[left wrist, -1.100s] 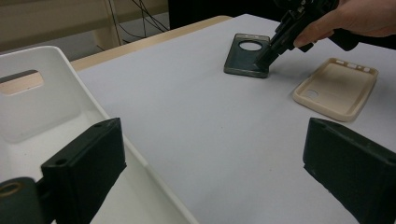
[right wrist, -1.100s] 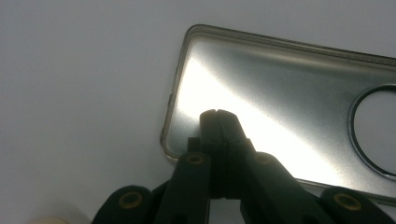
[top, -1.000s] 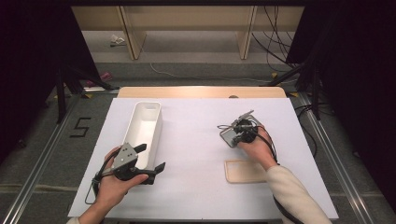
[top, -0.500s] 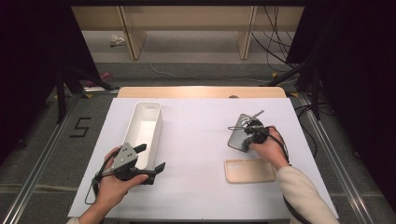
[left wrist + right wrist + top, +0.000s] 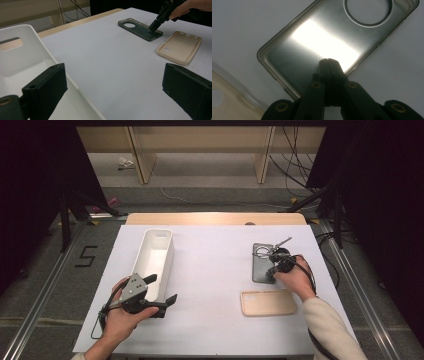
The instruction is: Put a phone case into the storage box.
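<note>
White plastic makes up the long bin (image 5: 156, 262), an open rectangular trough with rounded corners, smooth glossy walls and a slot handle cut in its far end; it lies at the left of the white table (image 5: 210, 270), its length running away from the person. Just at its near end sits the left gripper (image 5: 161, 292), held in the left hand (image 5: 120, 317). Its two blocky, matte black jaws stand wide apart with nothing between them, released, one hanging over the bin's near rim in the left gripper view.

Well to the right of the bin lies the dark phone case (image 5: 262, 263), a thin translucent smoky-grey shell, flat on its back with the hollow side up. It is a rounded rectangle with a raised lip and a large round camera hole at the far end; its long axis runs roughly parallel to the bin's, hole end away from the person. The inner face is smooth and throws back a bright glare in the right gripper view.

On its near end rests the right gripper (image 5: 270, 272), its slim black jaws clenched together tip to tip, pressing down on the case's inner surface and holding nothing. Right of the bin and nearer the person lies a beige phone case (image 5: 268, 302), matte, hollow side up, its length crosswise to the bin's.
</note>
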`<state>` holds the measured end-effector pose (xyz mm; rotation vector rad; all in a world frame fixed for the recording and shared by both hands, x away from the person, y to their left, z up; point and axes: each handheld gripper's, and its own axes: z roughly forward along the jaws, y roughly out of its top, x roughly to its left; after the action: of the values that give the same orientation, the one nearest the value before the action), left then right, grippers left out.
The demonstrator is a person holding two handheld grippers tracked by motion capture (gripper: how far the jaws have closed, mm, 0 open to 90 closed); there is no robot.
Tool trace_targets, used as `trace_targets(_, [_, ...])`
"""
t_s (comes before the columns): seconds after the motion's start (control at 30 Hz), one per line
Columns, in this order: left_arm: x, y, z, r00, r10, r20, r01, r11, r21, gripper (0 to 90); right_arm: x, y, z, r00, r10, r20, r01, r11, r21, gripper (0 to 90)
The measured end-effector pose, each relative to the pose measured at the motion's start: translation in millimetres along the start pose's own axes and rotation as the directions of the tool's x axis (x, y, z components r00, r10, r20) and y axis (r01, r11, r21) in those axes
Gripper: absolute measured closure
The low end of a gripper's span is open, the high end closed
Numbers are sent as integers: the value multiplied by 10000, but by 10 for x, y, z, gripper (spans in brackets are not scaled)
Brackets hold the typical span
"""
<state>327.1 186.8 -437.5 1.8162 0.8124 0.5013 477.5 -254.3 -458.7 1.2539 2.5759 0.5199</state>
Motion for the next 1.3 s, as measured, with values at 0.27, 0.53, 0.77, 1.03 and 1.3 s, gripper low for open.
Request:
trace_targets(0.27, [-2, -1, -1, 10000, 4, -2, -4, 10000, 4, 54, -29, -19, -9, 10000, 17, 45, -17, 10000, 31, 900])
trace_targets(0.53, [-2, 0, 0, 10000, 27, -10, -27, 10000, 14, 54, -56, -37, -16, 10000, 63, 57, -63, 10000, 22, 900])
trace_targets(0.77, [-2, 0, -2, 10000, 23, -11, -23, 10000, -1, 54, -59, -38, -17, 10000, 59, 70, -59, 10000, 26, 900])
trace_targets(1.03, [-2, 1, -1, 10000, 41, -2, -41, 10000, 0, 54, -68, -43, -20, 9999, 94, 102, -95, 9999, 34, 900])
trace_targets(1.3, [-2, -1, 1, 10000, 13, 2, -13, 10000, 9, 53, -47, -2, -111, 9924, -1149, 439, 1164, 9926, -345, 695])
